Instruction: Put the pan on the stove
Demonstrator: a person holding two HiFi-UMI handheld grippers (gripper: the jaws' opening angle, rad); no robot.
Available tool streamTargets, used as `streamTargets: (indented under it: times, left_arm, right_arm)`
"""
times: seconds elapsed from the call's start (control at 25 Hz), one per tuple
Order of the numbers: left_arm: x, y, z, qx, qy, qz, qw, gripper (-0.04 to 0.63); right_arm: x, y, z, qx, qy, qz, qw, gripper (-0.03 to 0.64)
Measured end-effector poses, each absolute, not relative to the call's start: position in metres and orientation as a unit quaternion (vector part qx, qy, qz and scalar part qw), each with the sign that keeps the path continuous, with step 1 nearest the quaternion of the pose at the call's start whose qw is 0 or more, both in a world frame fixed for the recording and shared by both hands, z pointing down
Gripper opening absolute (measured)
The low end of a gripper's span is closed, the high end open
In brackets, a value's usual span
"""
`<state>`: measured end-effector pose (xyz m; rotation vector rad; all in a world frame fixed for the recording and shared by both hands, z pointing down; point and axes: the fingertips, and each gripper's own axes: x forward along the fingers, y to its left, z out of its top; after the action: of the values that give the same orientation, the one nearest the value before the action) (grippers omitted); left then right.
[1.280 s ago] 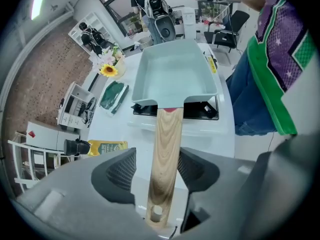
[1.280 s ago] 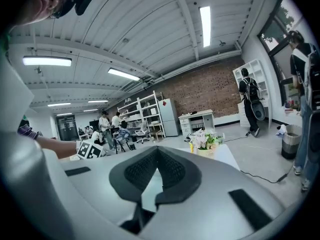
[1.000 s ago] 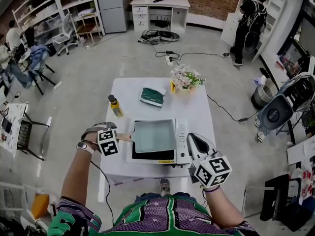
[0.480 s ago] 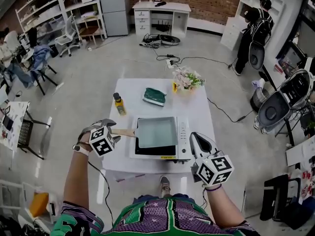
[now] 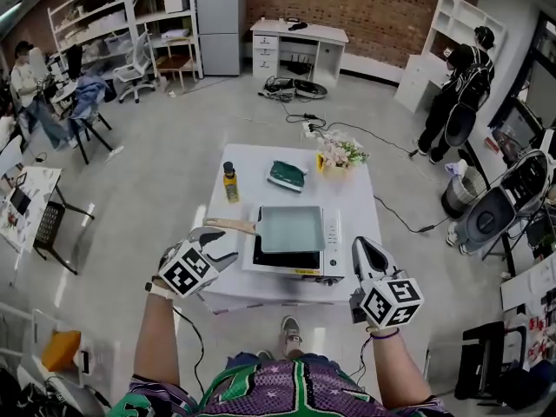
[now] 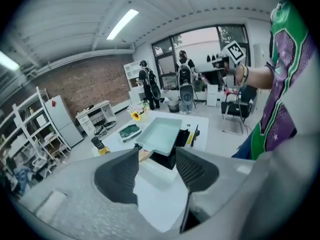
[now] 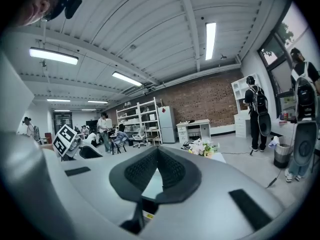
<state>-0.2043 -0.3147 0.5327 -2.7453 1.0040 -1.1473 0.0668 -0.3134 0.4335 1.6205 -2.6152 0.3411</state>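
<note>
Head view: pale-green rectangular pan (image 5: 291,229) rests on the white stove (image 5: 328,241), its wooden handle (image 5: 230,226) pointing left at my open left hand-held gripper (image 5: 217,246); my right hand-held gripper (image 5: 362,248) is closed, empty.

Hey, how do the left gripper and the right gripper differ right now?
The left gripper has its jaws apart; the right gripper has them closed together. The left gripper sits near the wooden handle of the pan, left of the stove, while the right gripper is off the stove's right front corner, away from the pan. Both hold nothing.
</note>
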Motion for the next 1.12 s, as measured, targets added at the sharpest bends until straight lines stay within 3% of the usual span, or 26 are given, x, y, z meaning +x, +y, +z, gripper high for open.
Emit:
streamTargets:
  times: [0.24, 0.6, 0.88, 1.12]
  left_arm:
    - [-0.215, -0.271, 0.517, -0.903, 0.359, -0.230, -0.051, 0.226]
    - [-0.219, -0.233, 0.495, -0.914, 0.380, -0.115, -0.086, 0.178]
    - [-0.186, -0.197, 0.462, -0.924, 0.367, -0.054, -0.096, 0.175]
    - [-0.137, -0.171, 0.436, -0.926, 0.361, -0.012, -0.111, 0.172]
  right_arm:
    - [0.049, -0.282, 0.435, 0.524, -0.844, 0.108, 0.035, 0.002]
    - [0.031, -0.258, 0.429, 0.520, -0.847, 0.102, 0.051, 0.002]
    - [0.009, -0.249, 0.418, 0.491, -0.864, 0.101, 0.033, 0.002]
    - [0.038, -0.235, 0.409, 0.484, -0.869, 0.102, 0.018, 0.002]
